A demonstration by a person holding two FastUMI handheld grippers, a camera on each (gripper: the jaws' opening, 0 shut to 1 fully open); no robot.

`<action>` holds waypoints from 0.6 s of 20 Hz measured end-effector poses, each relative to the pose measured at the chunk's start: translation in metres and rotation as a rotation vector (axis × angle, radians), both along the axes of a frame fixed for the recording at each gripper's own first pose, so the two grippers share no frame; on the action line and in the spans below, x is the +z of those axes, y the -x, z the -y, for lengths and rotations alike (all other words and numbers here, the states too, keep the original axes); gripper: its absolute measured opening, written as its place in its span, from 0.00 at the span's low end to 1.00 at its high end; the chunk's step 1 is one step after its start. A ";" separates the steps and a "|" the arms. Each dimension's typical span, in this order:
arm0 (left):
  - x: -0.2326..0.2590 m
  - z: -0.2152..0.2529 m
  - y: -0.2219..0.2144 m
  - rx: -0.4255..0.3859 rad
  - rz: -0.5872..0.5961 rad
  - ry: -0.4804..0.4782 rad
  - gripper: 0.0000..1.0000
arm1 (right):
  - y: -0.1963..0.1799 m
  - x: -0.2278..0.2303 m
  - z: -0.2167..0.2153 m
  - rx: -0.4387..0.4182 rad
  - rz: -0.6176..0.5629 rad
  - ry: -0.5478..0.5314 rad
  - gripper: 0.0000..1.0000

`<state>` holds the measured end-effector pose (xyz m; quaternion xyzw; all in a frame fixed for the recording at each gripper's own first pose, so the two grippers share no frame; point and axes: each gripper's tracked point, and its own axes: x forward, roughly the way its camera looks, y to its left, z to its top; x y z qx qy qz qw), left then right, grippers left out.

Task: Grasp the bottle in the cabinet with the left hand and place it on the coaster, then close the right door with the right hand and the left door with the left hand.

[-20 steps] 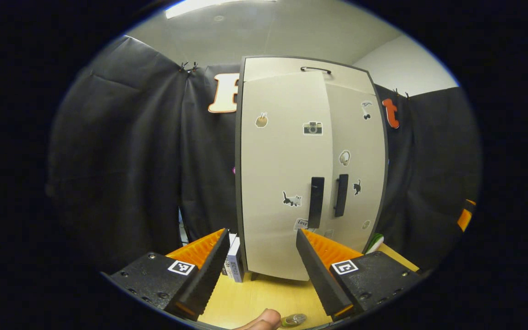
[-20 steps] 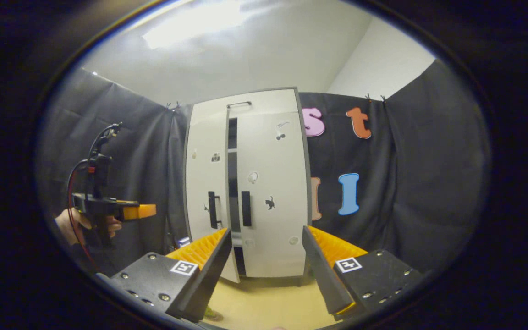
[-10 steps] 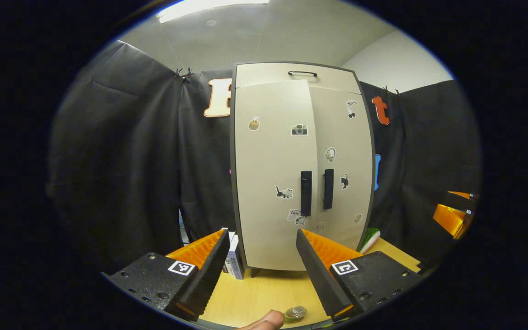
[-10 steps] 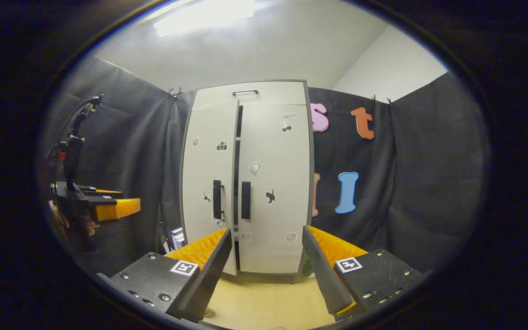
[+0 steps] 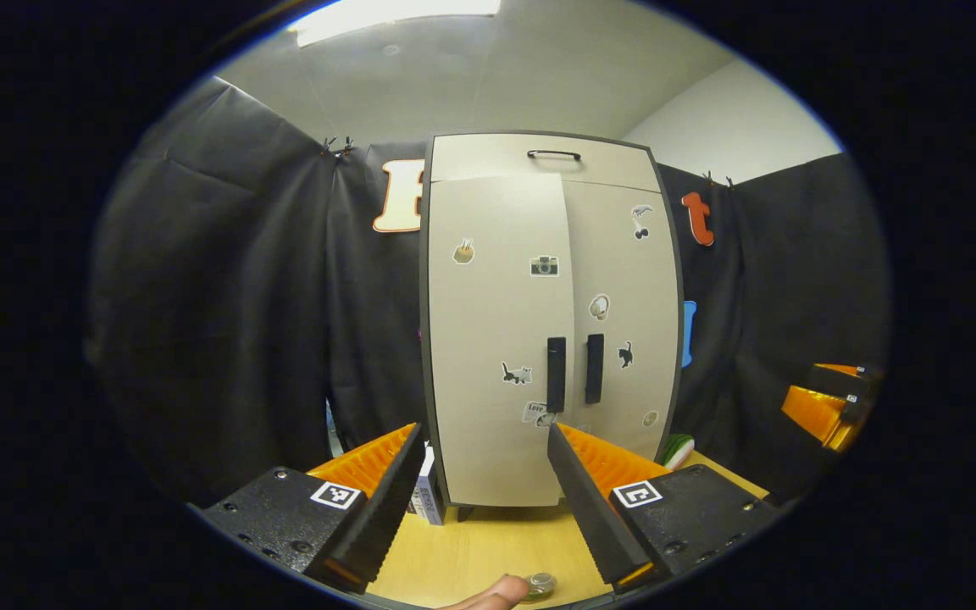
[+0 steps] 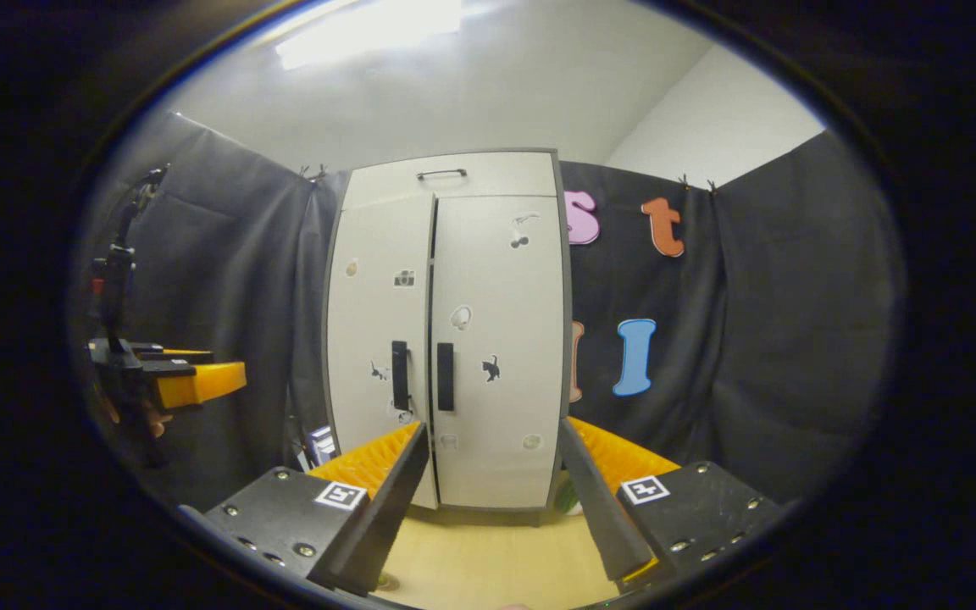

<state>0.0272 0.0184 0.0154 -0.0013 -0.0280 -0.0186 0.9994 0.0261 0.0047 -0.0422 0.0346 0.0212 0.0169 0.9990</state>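
Observation:
The pale cabinet [image 5: 539, 339] stands on the wooden table [image 5: 488, 542], both doors flush, and its two dark handles [image 5: 573, 371] sit side by side. In the left gripper view, my left gripper [image 5: 484, 500] is open and empty a short way in front of it. At the bottom edge of that view a small round clear-and-green top [image 5: 541, 583] sits beside a fingertip [image 5: 488, 596]; I cannot tell whether it is the bottle. In the right gripper view, my right gripper [image 6: 496, 500] is open and empty before the cabinet [image 6: 471, 339]. The left gripper [image 6: 234, 377] shows at far left.
A white box [image 5: 429, 496] stands against the cabinet's left foot. A green and white object [image 5: 676, 449] lies at its right foot. The right gripper [image 5: 793, 405] shows at the right edge of the left gripper view. Black cloth walls surround the table.
The left door, ajar with a dark gap a second ago, now sits shut against the right door. Both grippers have drawn back a little from the cabinet.

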 end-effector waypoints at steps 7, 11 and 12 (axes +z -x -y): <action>-0.002 -0.004 0.011 -0.035 0.017 -0.032 0.93 | -0.001 0.000 -0.016 0.035 -0.002 -0.004 0.89; 0.008 -0.003 0.017 -0.057 0.057 -0.010 0.93 | 0.000 0.011 -0.030 0.067 0.030 -0.010 0.93; 0.010 -0.003 0.017 -0.064 0.061 -0.002 0.92 | 0.000 0.012 -0.034 0.077 0.034 -0.013 0.94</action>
